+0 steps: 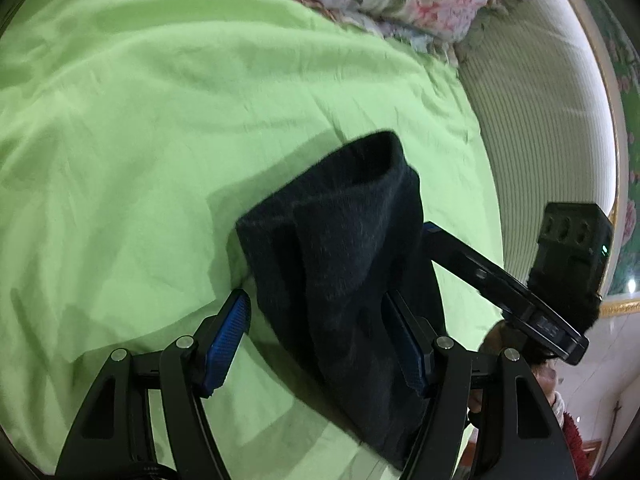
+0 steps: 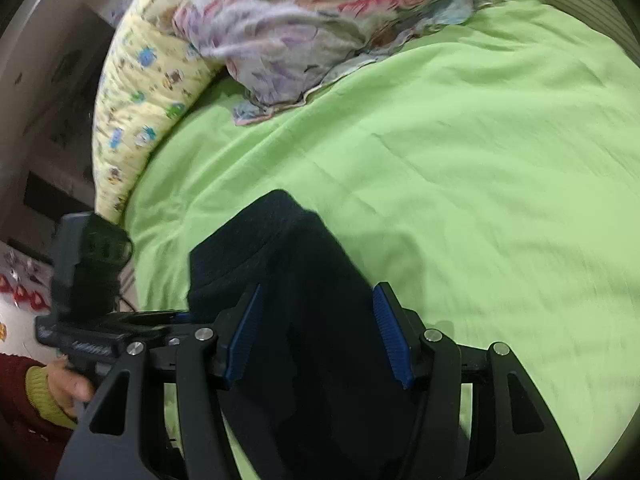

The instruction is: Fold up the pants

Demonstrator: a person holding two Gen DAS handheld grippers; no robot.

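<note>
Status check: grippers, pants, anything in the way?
Left gripper and right gripper open, straddling dark pants on the green sheet. Floral quilt beyond, apart.

- Home bedroom.
- Bed with green sheet (image 2: pixel 460 152) fills both views.
- Floral quilt (image 2: pixel 304 28) bunched at top of frame.
- Yellow cartoon-print pillow (image 2: pixel 132 112) upper left, right wrist view.
- Ribbed white headboard (image 1: pixel 540 128) at right, left wrist view.

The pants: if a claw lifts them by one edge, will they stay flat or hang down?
The pants would probably hang down: the dark cloth already bends and folds softly. They look like thick knit, so they are likely not slippery against the ribbed blue pads.
</note>
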